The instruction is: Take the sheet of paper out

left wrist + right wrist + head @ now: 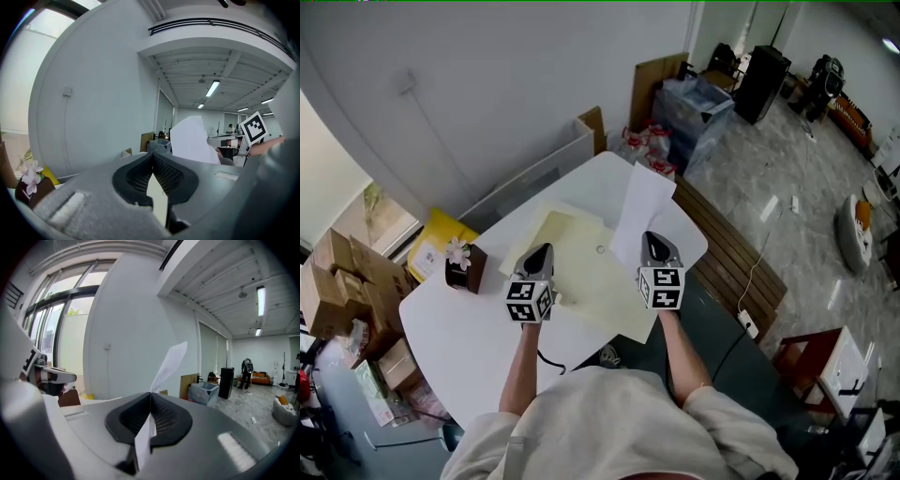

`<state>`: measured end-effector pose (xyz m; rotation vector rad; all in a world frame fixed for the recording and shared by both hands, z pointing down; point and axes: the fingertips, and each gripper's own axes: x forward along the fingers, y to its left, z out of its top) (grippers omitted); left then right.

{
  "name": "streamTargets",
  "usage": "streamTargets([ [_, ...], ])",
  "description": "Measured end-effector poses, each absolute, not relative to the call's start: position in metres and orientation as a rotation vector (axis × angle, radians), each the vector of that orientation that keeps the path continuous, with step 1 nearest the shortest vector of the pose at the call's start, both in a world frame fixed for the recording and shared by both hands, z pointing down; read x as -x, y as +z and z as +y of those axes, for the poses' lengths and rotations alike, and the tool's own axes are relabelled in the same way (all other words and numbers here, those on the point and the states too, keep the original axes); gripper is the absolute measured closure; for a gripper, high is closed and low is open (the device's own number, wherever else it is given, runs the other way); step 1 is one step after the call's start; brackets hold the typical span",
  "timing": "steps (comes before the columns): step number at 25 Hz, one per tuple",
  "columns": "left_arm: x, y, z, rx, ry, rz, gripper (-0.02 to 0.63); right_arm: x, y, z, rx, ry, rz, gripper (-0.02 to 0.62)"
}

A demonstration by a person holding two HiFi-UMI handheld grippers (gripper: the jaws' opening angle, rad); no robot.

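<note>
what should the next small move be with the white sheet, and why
Probably draw the right hand-held gripper a little farther from the cream envelope, which the left hand-held gripper grips by its edge. The right one is shut on the white sheet, which stands above the table, but its lower edge sits close against the envelope, so it may not be clear.

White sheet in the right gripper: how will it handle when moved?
Probably floppy: the white sheet curls above the right gripper, pinched at one edge. Likely light, so it may flutter. The thin edge could slip or crease in the shut jaws.
</note>
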<state>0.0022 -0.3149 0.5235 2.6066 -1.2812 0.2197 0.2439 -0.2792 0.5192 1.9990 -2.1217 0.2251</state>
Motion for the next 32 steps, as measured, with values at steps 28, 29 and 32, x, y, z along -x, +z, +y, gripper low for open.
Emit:
streamTargets([
  [28, 0.034, 0.492, -0.335, -2.606, 0.167, -1.392, 0.601, -0.184, 0.49, -0.308, -1.892, 0.099, -2.251, 0.591],
  [29, 0.035, 0.493, -0.335, -2.605, 0.168, -1.393, 0.601, -0.184, 0.491, -0.309, -1.89, 0.101, -2.25, 0.591],
  [32, 0.036, 0.494, -0.337, -2.603, 0.168, -1.394, 0.601, -0.183, 0.492, -0.312, -1.882, 0.092, -2.243, 0.591],
])
